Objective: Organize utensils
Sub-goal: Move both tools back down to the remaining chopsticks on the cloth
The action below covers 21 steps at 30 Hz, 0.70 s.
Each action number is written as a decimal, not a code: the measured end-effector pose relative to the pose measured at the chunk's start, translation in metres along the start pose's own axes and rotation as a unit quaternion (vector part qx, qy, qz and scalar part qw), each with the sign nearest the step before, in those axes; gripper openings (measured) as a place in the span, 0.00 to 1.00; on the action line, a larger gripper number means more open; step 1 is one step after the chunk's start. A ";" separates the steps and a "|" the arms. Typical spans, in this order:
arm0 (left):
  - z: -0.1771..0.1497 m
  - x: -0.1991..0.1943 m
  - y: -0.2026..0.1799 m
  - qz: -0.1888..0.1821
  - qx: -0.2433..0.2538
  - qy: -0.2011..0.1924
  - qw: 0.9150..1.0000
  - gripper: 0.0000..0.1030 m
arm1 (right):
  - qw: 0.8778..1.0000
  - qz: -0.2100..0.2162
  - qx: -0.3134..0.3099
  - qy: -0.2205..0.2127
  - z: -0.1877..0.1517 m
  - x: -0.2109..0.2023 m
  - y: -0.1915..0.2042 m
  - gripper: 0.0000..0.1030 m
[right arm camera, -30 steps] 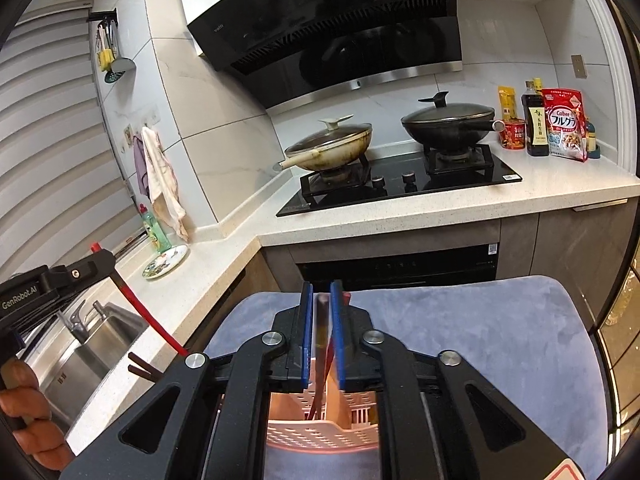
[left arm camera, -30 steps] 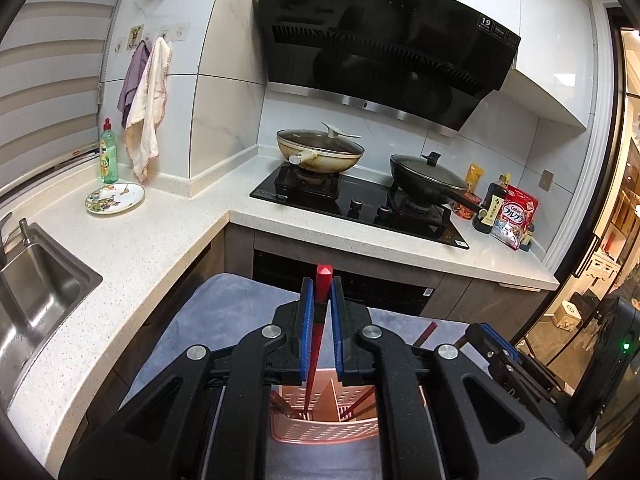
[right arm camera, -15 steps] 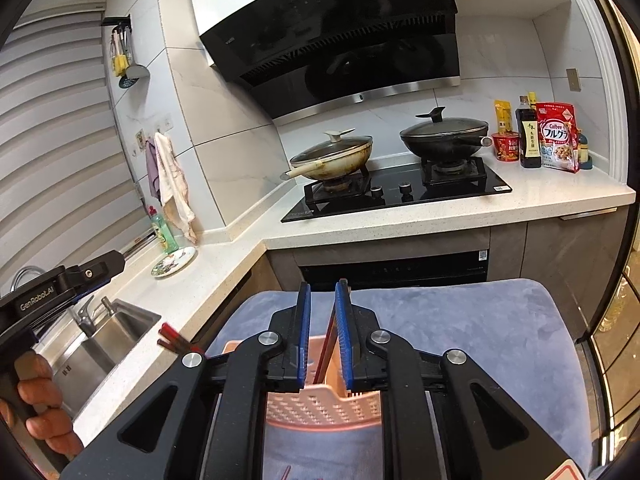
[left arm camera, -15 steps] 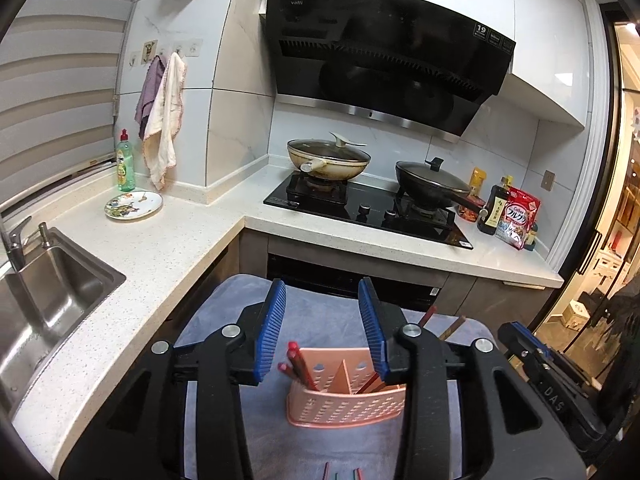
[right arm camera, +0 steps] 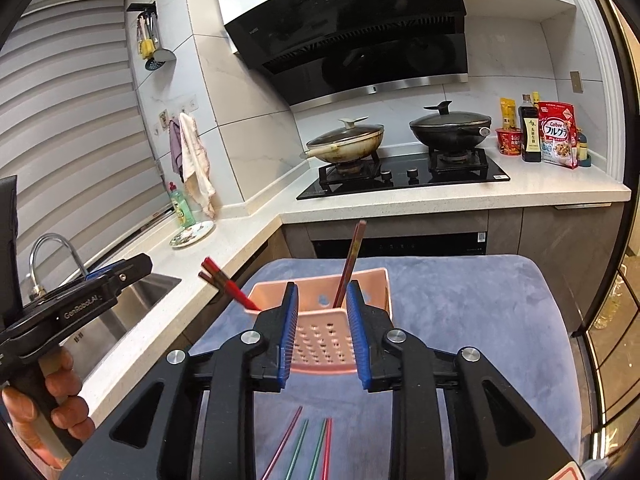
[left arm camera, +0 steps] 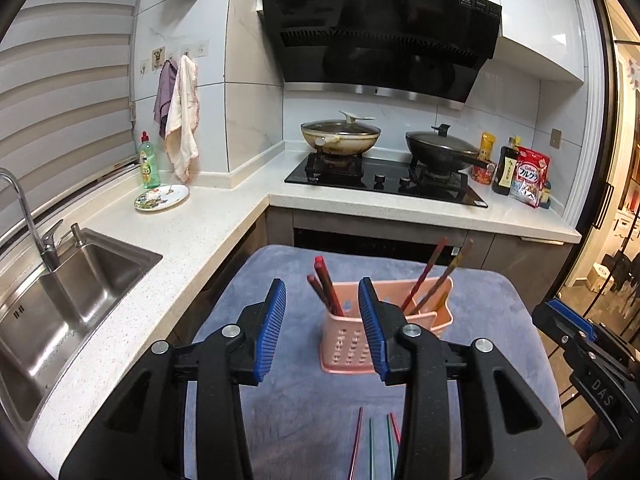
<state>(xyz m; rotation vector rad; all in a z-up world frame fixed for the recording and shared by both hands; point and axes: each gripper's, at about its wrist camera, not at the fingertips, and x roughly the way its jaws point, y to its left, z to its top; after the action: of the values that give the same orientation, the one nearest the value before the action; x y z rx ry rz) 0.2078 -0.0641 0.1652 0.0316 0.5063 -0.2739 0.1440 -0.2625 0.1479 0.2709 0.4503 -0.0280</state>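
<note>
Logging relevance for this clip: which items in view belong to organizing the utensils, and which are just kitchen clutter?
Job items: pink caddy; red chopsticks and brown chopsticks standing in it; loose chopsticks on the grey mat.

Bystanders: pans, dish soap, plate, cereal bag, sink.

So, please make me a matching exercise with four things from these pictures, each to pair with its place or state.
Things:
1. red chopsticks
2. brown chopsticks
3. pink and green chopsticks
4. left gripper

Places or states:
A. flat on the grey cloth
B. right compartment of the pink holder
C. open, holding nothing
D. left compartment of the pink holder

Pairs: 1-D, 2-B, 3-A, 4-C
</note>
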 end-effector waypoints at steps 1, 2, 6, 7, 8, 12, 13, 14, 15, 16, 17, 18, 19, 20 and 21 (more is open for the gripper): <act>-0.005 -0.002 0.000 0.005 0.002 0.003 1.000 0.35 | 1.000 0.000 -0.001 0.002 -0.004 -0.002 0.001 0.24; -0.007 -0.003 0.000 0.007 0.004 0.004 1.000 0.35 | 1.000 -0.001 -0.002 0.005 -0.008 -0.005 0.002 0.24; -0.024 -0.009 0.001 0.011 0.008 0.013 1.000 0.36 | 1.000 -0.004 -0.011 0.019 -0.029 -0.015 0.007 0.24; -0.030 -0.010 0.003 0.011 0.009 0.017 1.000 0.37 | 1.000 -0.005 -0.013 0.022 -0.034 -0.017 0.008 0.24; -0.035 -0.011 0.004 0.012 0.009 0.021 1.000 0.38 | 1.000 -0.005 -0.014 0.026 -0.039 -0.019 0.008 0.24; -0.059 -0.015 0.011 0.013 0.005 0.038 0.999 0.43 | 0.999 -0.005 -0.013 0.051 -0.066 -0.023 0.008 0.24; -0.065 -0.015 0.012 0.013 0.005 0.043 0.999 0.43 | 0.998 -0.006 -0.013 0.059 -0.073 -0.024 0.008 0.24; -0.071 -0.015 0.013 0.014 0.005 0.049 0.999 0.43 | 0.998 -0.007 -0.013 0.066 -0.079 -0.024 0.007 0.24; -0.077 -0.014 0.015 0.015 0.003 0.056 0.998 0.43 | 0.997 -0.008 -0.011 0.075 -0.088 -0.024 0.006 0.24; -0.085 -0.014 0.016 0.014 0.001 0.065 0.998 0.43 | 0.996 -0.009 -0.011 0.084 -0.096 -0.024 0.005 0.24; -0.091 -0.013 0.017 0.014 -0.001 0.072 0.997 0.43 | 0.996 -0.010 -0.011 0.090 -0.103 -0.024 0.005 0.24; -0.098 -0.012 0.018 0.015 -0.001 0.079 0.997 0.43 | 0.995 -0.014 -0.012 0.102 -0.114 -0.023 0.004 0.24; -0.108 -0.010 0.020 0.015 -0.001 0.091 0.996 0.43 | 0.994 -0.016 -0.014 0.108 -0.121 -0.023 0.004 0.24; -0.115 -0.009 0.020 0.015 0.000 0.099 0.995 0.43 | 0.993 -0.021 -0.017 0.117 -0.130 -0.023 0.004 0.24; -0.120 -0.009 0.021 0.015 0.000 0.104 0.994 0.44 | 0.992 -0.024 -0.018 0.123 -0.137 -0.023 0.003 0.24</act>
<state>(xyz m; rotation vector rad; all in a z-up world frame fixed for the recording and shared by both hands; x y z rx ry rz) 0.1492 -0.0300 0.0637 0.0691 0.7124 -0.2416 0.0648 -0.2236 0.0401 0.2290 0.7012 -0.0332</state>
